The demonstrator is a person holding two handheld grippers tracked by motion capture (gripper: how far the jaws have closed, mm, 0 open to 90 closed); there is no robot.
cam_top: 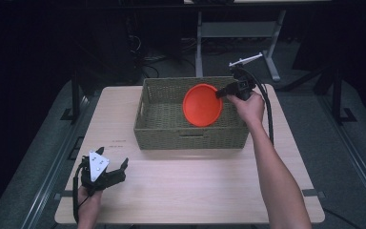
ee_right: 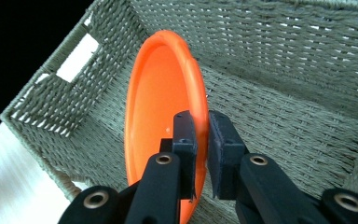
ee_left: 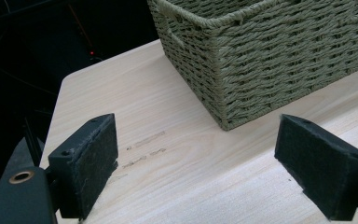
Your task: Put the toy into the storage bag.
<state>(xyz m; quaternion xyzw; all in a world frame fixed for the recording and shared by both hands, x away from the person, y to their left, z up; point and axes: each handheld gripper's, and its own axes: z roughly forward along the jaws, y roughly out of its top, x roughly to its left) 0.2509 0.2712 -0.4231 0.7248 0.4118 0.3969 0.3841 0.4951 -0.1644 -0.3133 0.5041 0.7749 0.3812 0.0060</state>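
An orange plate (cam_top: 202,105) hangs tilted on edge over the inside of the woven basket (cam_top: 162,131), and my right gripper (cam_top: 220,94) is shut on its right rim. In the right gripper view the two pads pinch the orange plate (ee_right: 161,98) at the rim, right gripper (ee_right: 202,135), with the basket (ee_right: 284,70) floor and walls behind it. My left gripper (cam_top: 116,168) rests at the table's front left corner, held by a hand. In the left gripper view the left gripper (ee_left: 196,163) stands open with bare table between its pads and the basket (ee_left: 270,60) corner ahead.
The light wooden table (cam_top: 190,191) has free room in front of and to the left of the basket. A cable (cam_top: 268,109) trails from the right gripper down the right side. Dark floor and metal stand legs (cam_top: 271,62) lie beyond the far edge.
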